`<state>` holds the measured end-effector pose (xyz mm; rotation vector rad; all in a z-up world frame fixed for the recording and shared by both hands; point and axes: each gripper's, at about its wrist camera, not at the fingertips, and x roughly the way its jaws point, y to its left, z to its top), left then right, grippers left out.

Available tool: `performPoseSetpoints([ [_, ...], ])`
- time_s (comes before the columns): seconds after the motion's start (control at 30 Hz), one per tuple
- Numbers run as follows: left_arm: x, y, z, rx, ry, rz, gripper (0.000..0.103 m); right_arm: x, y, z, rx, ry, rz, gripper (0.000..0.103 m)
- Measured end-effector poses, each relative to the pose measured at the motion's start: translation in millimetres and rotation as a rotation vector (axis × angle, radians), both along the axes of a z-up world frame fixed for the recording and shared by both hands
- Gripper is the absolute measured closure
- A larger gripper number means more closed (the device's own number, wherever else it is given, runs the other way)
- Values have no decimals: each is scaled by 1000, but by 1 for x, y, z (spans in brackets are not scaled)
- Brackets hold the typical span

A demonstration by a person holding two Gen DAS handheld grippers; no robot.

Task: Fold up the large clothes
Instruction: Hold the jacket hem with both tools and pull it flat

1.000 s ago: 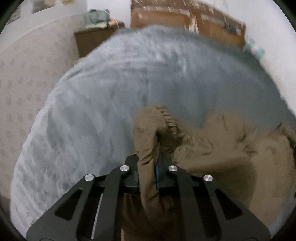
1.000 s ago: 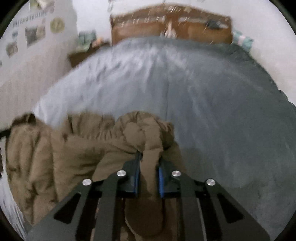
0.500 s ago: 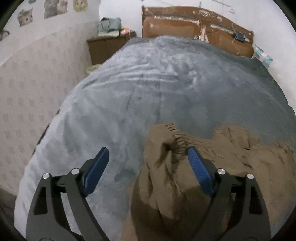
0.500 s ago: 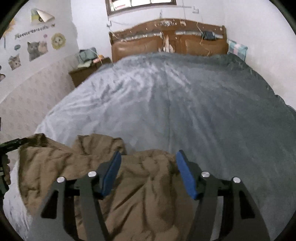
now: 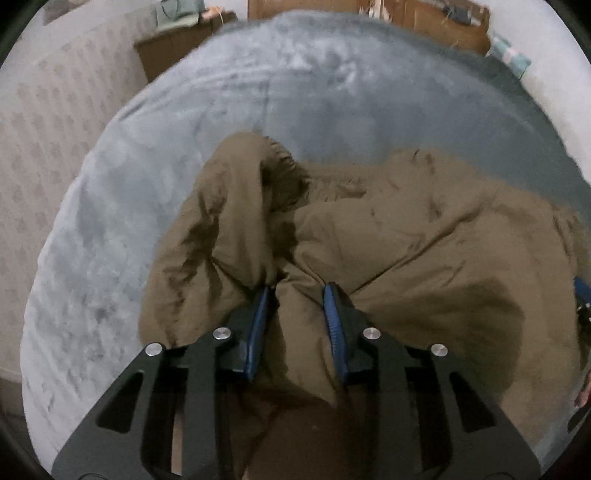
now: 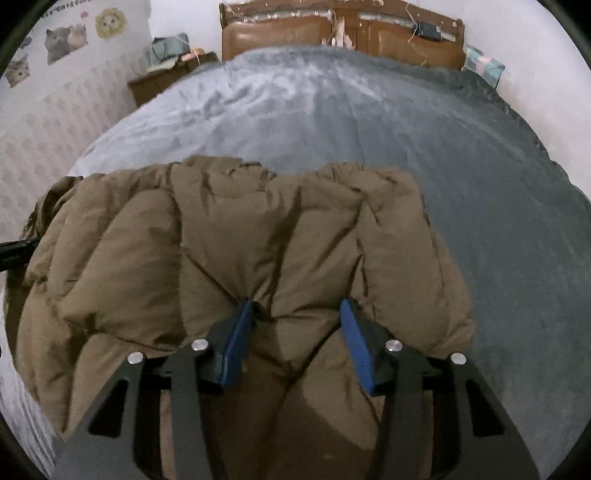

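No brand or label shows on the brown padded jacket [image 6: 229, 258]; the only lettering is a line of wall stickers at the upper left of the right wrist view, too small and cut off to read, above cat stickers [image 6: 64, 37]. The jacket lies bunched at the near end of the grey bedspread [image 6: 369, 122], in the lower half of both frames, its long axis running left to right across the bed, with a ribbed cuff [image 5: 284, 173] turned toward the wooden headboard [image 6: 340, 33]. The left gripper [image 5: 297, 291] has just been closing and its blue pads pinch a ridge of jacket fabric. The right gripper [image 6: 297, 308] has likewise been closing, wider apart, with a padded fold gathered between its pads, which press into it.
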<state>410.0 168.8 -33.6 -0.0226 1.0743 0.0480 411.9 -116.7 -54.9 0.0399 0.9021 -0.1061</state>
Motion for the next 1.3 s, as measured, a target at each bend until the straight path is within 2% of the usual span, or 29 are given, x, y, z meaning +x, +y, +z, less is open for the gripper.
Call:
performPoseSetpoints([
  [0.1, 22, -6, -15, 55, 43, -11, 73, 19, 0, -6, -41, 41, 2, 61],
  [0.2, 35, -5, -27, 49, 74, -11, 72, 38, -3, -14, -54, 97, 3, 61],
  [0.37, 55, 5, -37, -5, 116, 9, 71, 57, 0, -25, -79, 154, -2, 61],
  [0.53, 45, -3, -30, 19, 91, 7, 71, 54, 5, -30, -104, 157, 3, 61],
  [0.6, 25, 9, -31, 23, 66, 7, 71, 46, 2, -23, -79, 126, 15, 60],
  [0.7, -3, 13, -13, -9, 2, 11, 71, 21, -4, -7, -6, 30, 68, 58],
  [0.77, -23, 11, 1, -35, -39, 20, 70, 1, -7, 3, -8, -31, 83, 58],
  [0.8, -36, 12, 9, -34, -70, 27, 68, -11, -9, 8, -8, -58, 80, 58],
  [0.9, -70, 5, 25, -22, -138, 47, 53, -38, -15, 16, 40, -98, 68, 58],
  [0.97, -91, 1, 34, -29, -162, 40, 53, -53, -14, 19, 51, -121, 65, 58],
  [1.07, -119, -21, 39, -11, -187, 11, 52, -75, -8, 21, 56, -149, 66, 58],
  [1.17, -133, -43, 35, 5, -199, -15, 37, -95, -2, 19, 52, -163, 78, 56],
  [1.2, -137, -46, 32, 12, -200, -17, 35, -100, 1, 18, 49, -168, 79, 50],
  [1.3, -149, -58, 22, -5, -171, -37, 38, -105, 4, 9, 35, -155, 74, 47],
])
